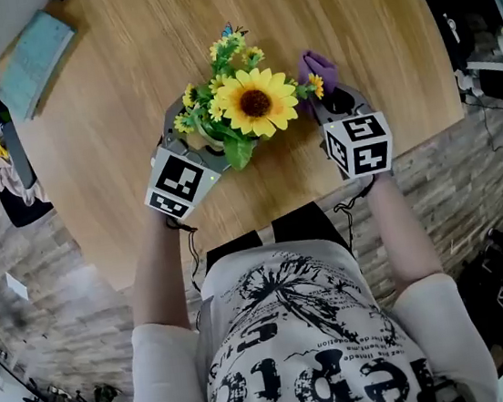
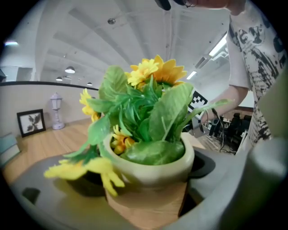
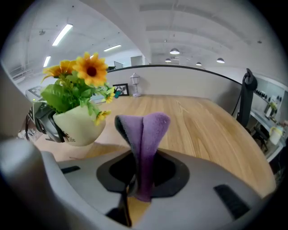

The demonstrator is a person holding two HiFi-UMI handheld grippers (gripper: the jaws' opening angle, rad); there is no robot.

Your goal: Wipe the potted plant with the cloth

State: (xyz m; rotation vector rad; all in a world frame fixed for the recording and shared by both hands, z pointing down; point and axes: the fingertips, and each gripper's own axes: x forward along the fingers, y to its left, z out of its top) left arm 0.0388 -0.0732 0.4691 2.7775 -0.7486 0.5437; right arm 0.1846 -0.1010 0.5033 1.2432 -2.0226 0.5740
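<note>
A pale blue book [image 1: 31, 61] lies at the far left edge of the round wooden table [image 1: 127, 92]. Near the table's middle, the left gripper [image 1: 194, 148] is clamped around the cream pot [image 2: 148, 168] of the potted plant [image 1: 255, 103], its jaws wide on either side. The pot is tilted, and its sunflower faces up. Just beside the blooms on the right, the right gripper [image 1: 335, 102] is clenched on a folded purple cloth [image 3: 146, 134], which stands upright between its jaws.
</note>
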